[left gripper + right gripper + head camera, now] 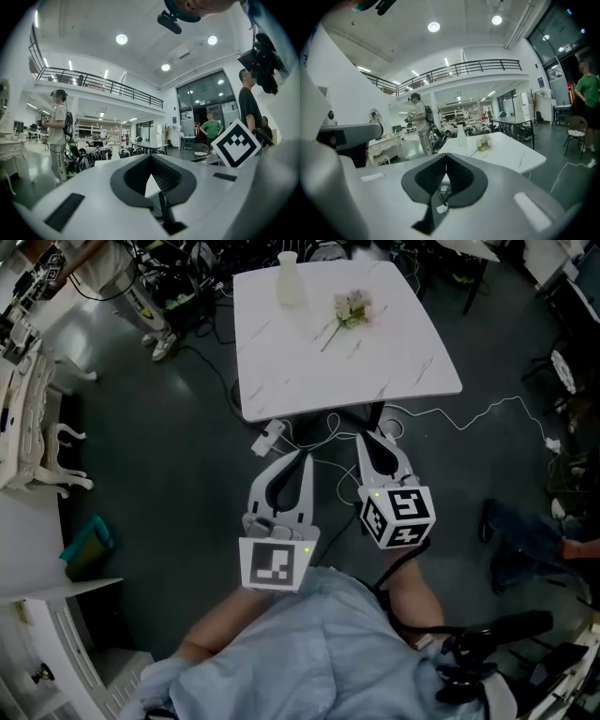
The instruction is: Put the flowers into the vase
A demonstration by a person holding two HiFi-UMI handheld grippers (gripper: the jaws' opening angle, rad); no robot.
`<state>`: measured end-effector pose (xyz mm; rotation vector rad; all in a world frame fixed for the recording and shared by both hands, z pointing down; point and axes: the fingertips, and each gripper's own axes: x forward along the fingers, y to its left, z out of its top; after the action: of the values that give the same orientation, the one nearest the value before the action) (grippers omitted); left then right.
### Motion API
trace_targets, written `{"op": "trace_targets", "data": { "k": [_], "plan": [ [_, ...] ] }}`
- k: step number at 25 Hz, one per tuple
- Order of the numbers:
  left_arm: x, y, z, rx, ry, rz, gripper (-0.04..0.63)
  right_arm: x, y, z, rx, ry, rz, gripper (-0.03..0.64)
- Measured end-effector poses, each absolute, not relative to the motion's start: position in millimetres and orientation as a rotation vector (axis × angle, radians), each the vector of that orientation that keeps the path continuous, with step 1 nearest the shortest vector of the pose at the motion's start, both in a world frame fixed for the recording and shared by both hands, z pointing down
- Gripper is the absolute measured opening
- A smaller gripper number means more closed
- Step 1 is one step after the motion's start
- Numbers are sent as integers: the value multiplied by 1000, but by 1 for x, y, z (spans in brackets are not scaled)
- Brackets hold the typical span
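Note:
A white vase (pixel 289 279) stands upright near the far edge of the white marble table (pixel 281 381). A small bunch of pale flowers (pixel 352 310) lies flat to the vase's right, stems toward me. Both grippers hang over the dark floor in front of the table, well short of it. My left gripper (pixel 303 456) is shut with nothing in it, and so is my right gripper (pixel 364 435). The right gripper view looks along its shut jaws (pixel 446 154) to the vase (pixel 461 132) and flowers (pixel 483 144) on the table (pixel 511 154). The left gripper (pixel 151 157) points into the room.
A power strip (pixel 269 437) and cables lie on the floor under the table's near edge. White carved furniture (pixel 28 427) lines the left side, with a green bag (pixel 89 545) beside it. A person (pixel 122 277) stands at the far left; others stand farther off (pixel 212 129).

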<state>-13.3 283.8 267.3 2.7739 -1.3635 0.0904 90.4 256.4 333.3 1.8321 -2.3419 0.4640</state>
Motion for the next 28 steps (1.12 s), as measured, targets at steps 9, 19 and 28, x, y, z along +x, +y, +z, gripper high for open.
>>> {"op": "trace_targets", "data": {
  "k": [9, 19, 28],
  "plan": [
    [-23, 194, 263, 2795, -1288, 79, 3, 90, 167, 312, 1914, -2290, 433, 5],
    [17, 122, 276, 2806, -1230, 135, 4, 145, 93, 317, 2016, -2251, 478, 12],
    [87, 10, 274, 2792, -1305, 221, 3, 205, -31, 333, 1960, -2323, 571, 20]
  ]
}}
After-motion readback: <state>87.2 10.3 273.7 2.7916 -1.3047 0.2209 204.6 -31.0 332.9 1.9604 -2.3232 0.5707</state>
